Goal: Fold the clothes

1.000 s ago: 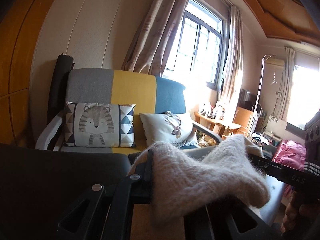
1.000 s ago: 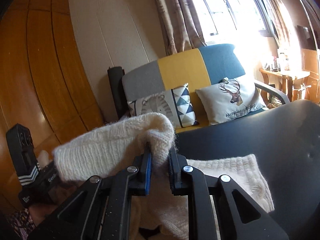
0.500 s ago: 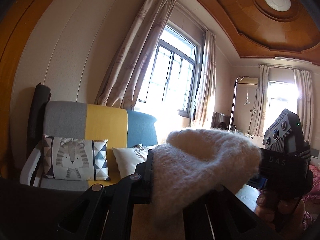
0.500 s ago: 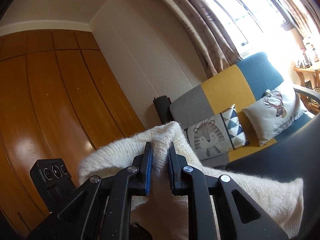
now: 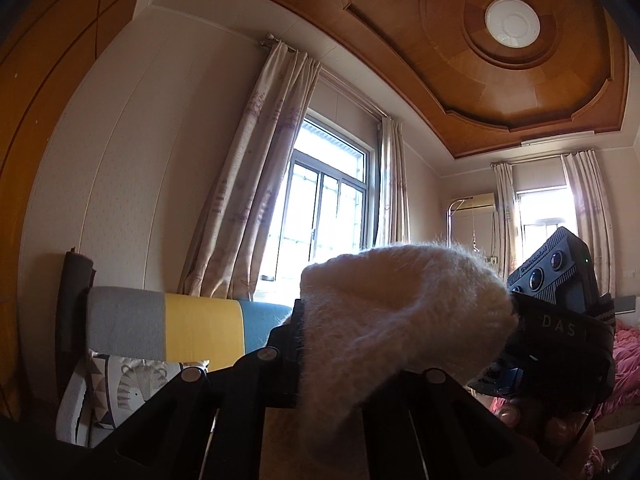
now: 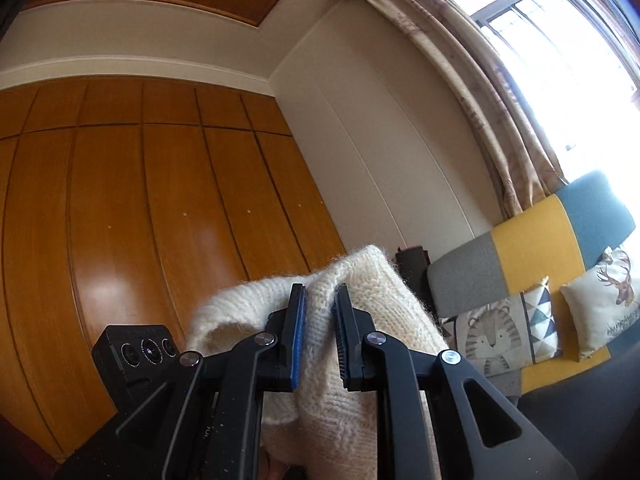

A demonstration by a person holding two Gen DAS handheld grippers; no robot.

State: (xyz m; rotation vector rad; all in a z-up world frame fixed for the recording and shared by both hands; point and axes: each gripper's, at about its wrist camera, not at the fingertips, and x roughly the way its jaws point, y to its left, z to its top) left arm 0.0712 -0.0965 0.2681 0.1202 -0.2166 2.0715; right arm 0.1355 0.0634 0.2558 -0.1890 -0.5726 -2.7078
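A fluffy cream knitted sweater (image 5: 400, 320) is held up in the air between both grippers. My left gripper (image 5: 340, 344) is shut on one part of it; the knit drapes over and hides the right finger. My right gripper (image 6: 320, 320) is shut on another fold of the sweater (image 6: 360, 312), with the knit bunched between the blue-padded fingers (image 6: 298, 332). The right gripper's body (image 5: 560, 320) shows at the right of the left wrist view. The left gripper's body (image 6: 136, 352) shows at the lower left of the right wrist view.
A grey, yellow and blue sofa (image 6: 532, 248) with a tiger cushion (image 6: 492, 332) and a deer cushion (image 6: 608, 300) stands under the curtained window (image 5: 320, 208). Wooden wardrobe doors (image 6: 140, 220) fill the left. A dark table edge (image 6: 580, 408) lies low at the right. Pink bedding (image 5: 624, 360) lies at the far right.
Both grippers have risen and tilted upward with the sweater; the dark table has dropped almost out of view and the ceiling and wardrobe now fill the frames.
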